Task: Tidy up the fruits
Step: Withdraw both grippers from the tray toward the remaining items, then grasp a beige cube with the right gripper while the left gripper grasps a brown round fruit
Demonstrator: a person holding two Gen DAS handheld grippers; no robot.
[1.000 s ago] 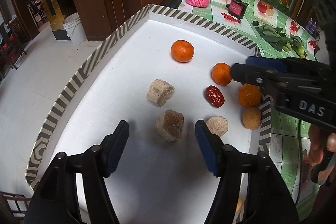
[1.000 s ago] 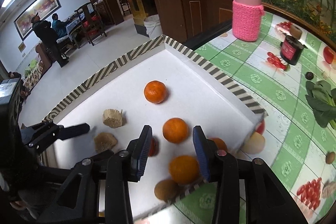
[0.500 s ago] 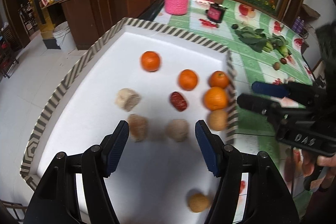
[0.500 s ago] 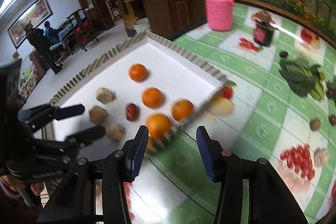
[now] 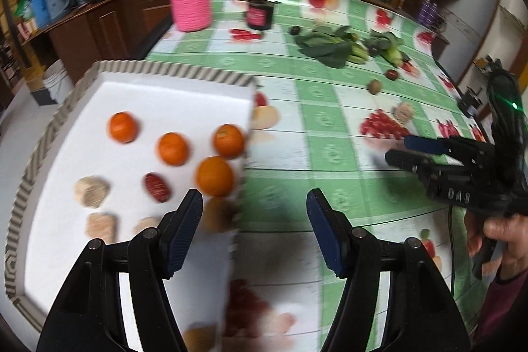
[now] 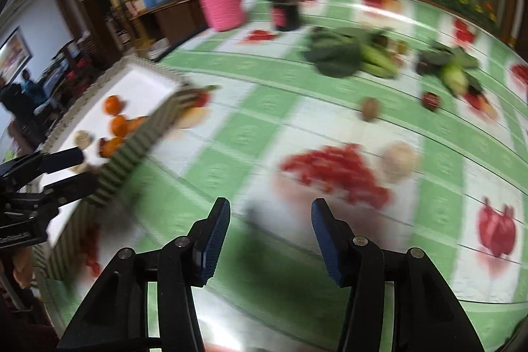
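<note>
A white tray (image 5: 171,94) with a striped rim holds several oranges (image 5: 214,175), a red date (image 5: 157,187) and tan chunks (image 5: 91,191). My left gripper (image 5: 253,200) hangs open and empty over the tray's right edge and the green tablecloth. My right gripper (image 6: 270,210) is over the tablecloth to the right of the tray, its jaws opening with nothing between them. In the left wrist view the right gripper (image 5: 401,151) shows at the right. Loose on the cloth beyond it lie a tan round piece (image 6: 399,162), a brown fruit (image 6: 370,109) and a dark red one (image 6: 431,101).
Leafy greens (image 5: 325,45) lie at the back of the table, with a pink-sleeved jar (image 5: 190,0) and a small dark jar (image 5: 260,14) behind. The tablecloth carries printed fruit pictures. A hand (image 5: 501,230) holds the right gripper. The right wrist view is motion-blurred.
Both grippers have swung right, off the tray and over the tablecloth. The right gripper left the oranges and its jaws have widened. The left jaws keep the same width.
</note>
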